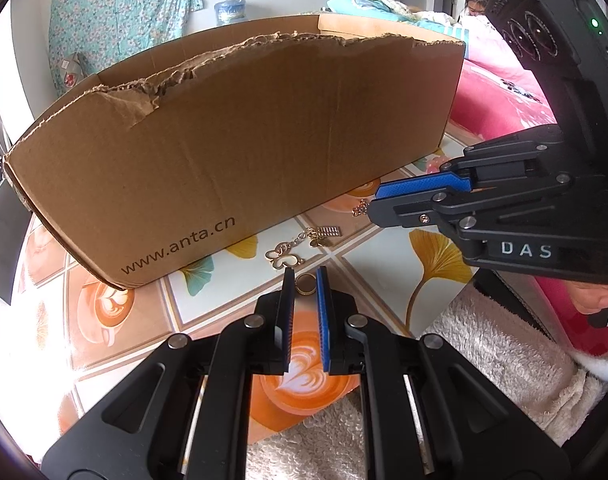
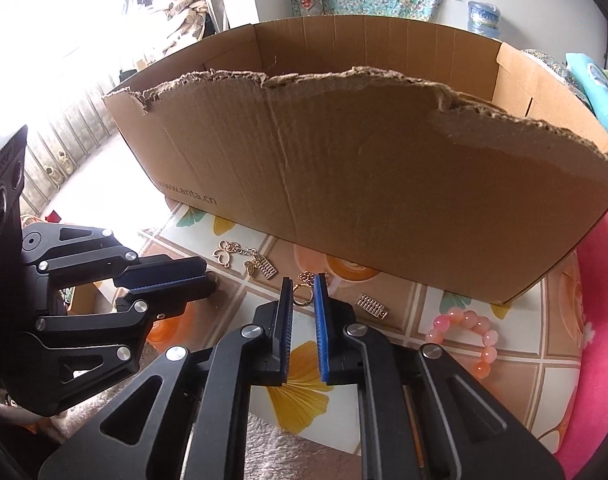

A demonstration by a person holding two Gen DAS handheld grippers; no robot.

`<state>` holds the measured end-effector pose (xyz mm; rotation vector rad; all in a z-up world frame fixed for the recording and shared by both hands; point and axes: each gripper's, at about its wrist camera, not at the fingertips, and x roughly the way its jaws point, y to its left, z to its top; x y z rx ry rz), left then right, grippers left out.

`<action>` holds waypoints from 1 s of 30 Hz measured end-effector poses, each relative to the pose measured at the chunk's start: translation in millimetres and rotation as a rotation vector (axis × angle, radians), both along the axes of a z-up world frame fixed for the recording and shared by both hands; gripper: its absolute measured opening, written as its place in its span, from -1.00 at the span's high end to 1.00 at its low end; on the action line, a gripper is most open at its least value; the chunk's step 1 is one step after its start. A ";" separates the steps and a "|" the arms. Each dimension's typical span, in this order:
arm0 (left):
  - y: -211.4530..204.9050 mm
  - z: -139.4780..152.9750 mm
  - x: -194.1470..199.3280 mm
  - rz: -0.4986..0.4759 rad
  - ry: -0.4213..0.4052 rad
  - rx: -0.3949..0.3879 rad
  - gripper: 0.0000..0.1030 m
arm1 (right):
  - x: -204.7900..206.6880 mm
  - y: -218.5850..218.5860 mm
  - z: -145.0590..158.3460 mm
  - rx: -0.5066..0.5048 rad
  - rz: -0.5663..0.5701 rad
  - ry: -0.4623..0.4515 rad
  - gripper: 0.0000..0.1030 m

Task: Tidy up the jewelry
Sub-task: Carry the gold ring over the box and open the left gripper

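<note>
My left gripper [image 1: 305, 274] is shut on a small gold ring [image 1: 306, 285] just above the patterned tablecloth. My right gripper [image 2: 304, 280] is shut on a gold hoop charm [image 2: 303, 295] with a small flower piece at the top. In the left wrist view the right gripper [image 1: 373, 202] comes in from the right, the charm [image 1: 359, 208] hanging at its tips. The left gripper [image 2: 208, 276] lies to the left in the right wrist view. A butterfly chain [image 1: 284, 258] with an abacus charm [image 1: 330, 232] lies between the two grippers, in front of the box.
A torn-topped cardboard box [image 2: 384, 180] stands right behind the jewelry, spanning the table. A second abacus charm [image 2: 371, 306] and a pink bead bracelet [image 2: 470, 334] lie to the right. Pink bedding [image 1: 504, 92] borders the table on the right; a fluffy cloth [image 1: 504, 352] covers the near edge.
</note>
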<state>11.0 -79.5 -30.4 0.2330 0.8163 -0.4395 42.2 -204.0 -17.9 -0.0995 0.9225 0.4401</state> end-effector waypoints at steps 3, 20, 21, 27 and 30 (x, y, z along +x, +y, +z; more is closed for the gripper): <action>1.2 3.1 -2.6 -0.008 -0.012 -0.009 0.81 | -6.0 -4.9 8.4 0.016 0.000 -0.014 0.79; 16.2 112.7 -13.2 -0.051 -0.237 -0.196 0.81 | -14.3 -18.6 110.1 0.224 0.014 -0.265 0.79; 15.7 116.4 -5.8 -0.047 -0.237 -0.202 0.81 | -8.5 -19.4 112.5 0.232 0.006 -0.267 0.79; 5.8 110.3 54.5 0.016 -0.175 -0.160 0.81 | 35.9 -18.4 108.6 0.230 -0.052 -0.202 0.79; 4.2 106.0 83.9 0.064 -0.125 -0.134 0.81 | 54.9 -15.6 97.9 0.204 -0.086 -0.157 0.79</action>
